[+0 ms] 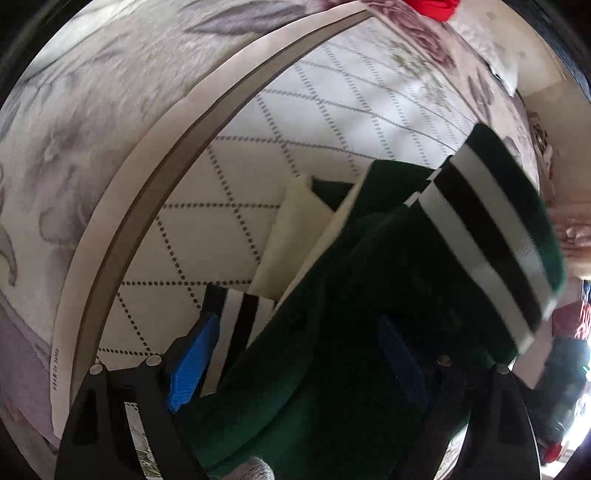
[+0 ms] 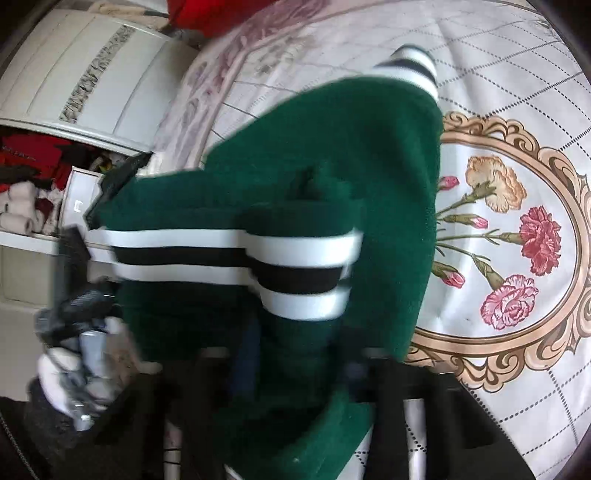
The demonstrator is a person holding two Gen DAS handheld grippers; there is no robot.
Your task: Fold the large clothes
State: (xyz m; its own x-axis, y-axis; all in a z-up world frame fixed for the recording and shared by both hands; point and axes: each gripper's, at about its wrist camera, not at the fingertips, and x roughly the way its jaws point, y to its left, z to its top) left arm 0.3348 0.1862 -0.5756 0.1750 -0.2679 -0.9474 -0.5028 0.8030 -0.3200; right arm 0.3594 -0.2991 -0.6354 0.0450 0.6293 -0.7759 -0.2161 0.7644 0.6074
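Note:
A dark green jacket (image 1: 332,295) with white and black striped ribbing (image 1: 495,236) and a cream lining (image 1: 295,236) is lifted over a bed. My left gripper (image 1: 295,354) has blue pads (image 1: 192,365) and green cloth fills the space between them. In the right wrist view the same jacket (image 2: 332,155) hangs bunched in front of the camera, with a striped band (image 2: 229,258) across it. My right gripper (image 2: 291,358) is mostly hidden under the cloth and is shut on it. The other gripper and a gloved hand (image 2: 70,354) show at the left.
The bed has a white quilted cover (image 1: 332,110) with dotted lines, a floral border (image 1: 92,110) and a framed carnation print (image 2: 517,240). A white cabinet (image 2: 92,74) with open shelves of clothes stands beyond the bed. Something red (image 1: 432,7) lies at the far edge.

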